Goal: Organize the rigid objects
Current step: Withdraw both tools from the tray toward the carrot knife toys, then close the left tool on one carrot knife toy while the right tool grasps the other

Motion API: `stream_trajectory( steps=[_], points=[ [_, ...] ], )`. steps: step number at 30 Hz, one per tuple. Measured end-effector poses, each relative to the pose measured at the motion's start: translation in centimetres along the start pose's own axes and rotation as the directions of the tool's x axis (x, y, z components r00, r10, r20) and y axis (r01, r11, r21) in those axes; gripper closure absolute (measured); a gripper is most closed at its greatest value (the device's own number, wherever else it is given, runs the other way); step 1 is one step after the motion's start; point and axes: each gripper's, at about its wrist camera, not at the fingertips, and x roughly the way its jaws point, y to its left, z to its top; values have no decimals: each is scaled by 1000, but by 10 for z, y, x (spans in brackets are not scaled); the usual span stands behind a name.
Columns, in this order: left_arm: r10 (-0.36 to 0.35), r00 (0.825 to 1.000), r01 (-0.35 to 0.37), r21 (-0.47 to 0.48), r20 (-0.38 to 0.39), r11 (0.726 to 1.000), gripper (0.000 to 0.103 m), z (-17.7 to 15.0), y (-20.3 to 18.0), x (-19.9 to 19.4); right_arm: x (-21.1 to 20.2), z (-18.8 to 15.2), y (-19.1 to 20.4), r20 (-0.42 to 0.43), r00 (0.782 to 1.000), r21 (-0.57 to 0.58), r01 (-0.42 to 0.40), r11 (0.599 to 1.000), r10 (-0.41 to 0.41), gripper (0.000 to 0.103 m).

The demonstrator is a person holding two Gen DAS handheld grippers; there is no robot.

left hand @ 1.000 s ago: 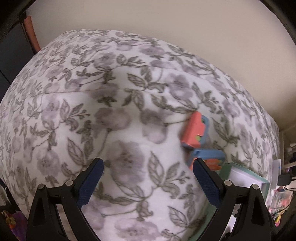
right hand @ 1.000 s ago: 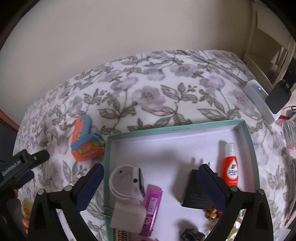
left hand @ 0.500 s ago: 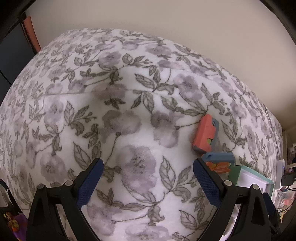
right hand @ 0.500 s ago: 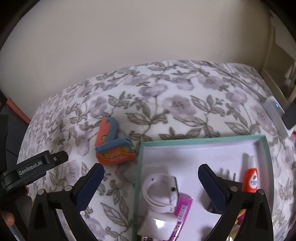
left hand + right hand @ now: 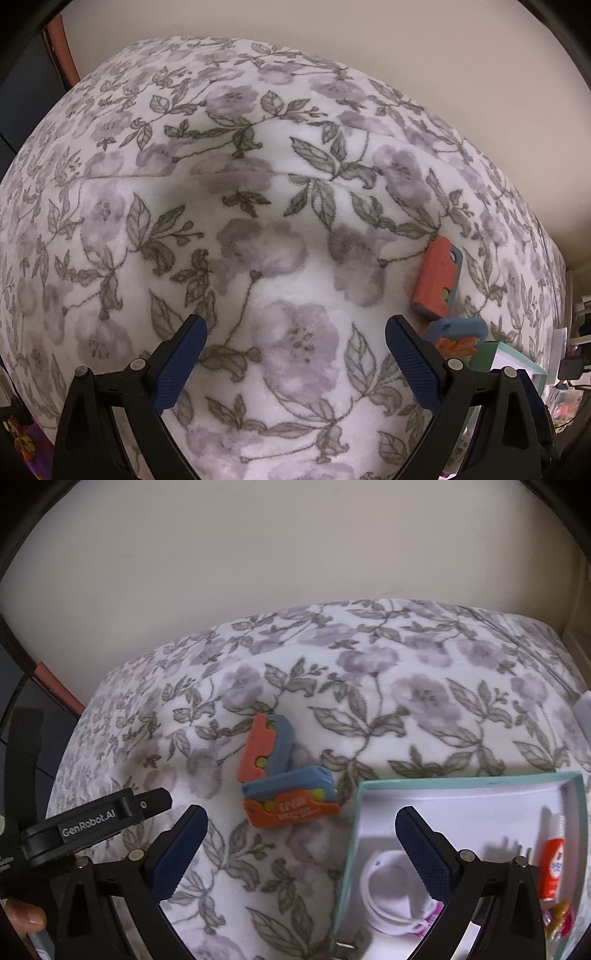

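Across the floral blanket (image 5: 424, 701), spread wide under everything. Beside it to the right, a teal-rimmed box (image 5: 461, 781) holding a white band (image 5: 384, 886) and a red-capped tube (image 5: 554, 867). Just outside the box's left wall, two orange-and-blue toy blocks (image 5: 288, 775), touching in an L, the near one lying crosswise. Nearer the right gripper (image 5: 301, 845), dead ahead, fingers spread wide and empty. Off to the right of the left gripper (image 5: 295, 354), likewise spread and empty.
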Motion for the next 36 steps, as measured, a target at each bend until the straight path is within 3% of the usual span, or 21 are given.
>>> stream_trajectory(
  steps=[4,11,16,22,30,36],
  points=[
    [-8,1000,8,-1,-8,1000,5,6,3,5,8,7,6,-23,1000,-46,8,999,-9,0],
    [-26,1000,26,11,-2,1000,5,17,3,11,16,31,8,-28,999,-24,23,999,-24,2],
    [-19,1000,19,11,-8,1000,5,22,7,18,34,46,15,-44,997,-18,59,998,-60,14],
    [-35,999,34,30,13,999,6,29,7,24,38,48,4,-23,992,-18,122,992,-122,17],
    [-78,995,67,162,60,985,6,35,-45,30,39,61,-20,-19,985,-11,173,985,-174,18],
    [-93,995,80,239,45,968,6,41,-77,44,35,75,-39,-1,979,0,205,979,-205,18]
  ],
)
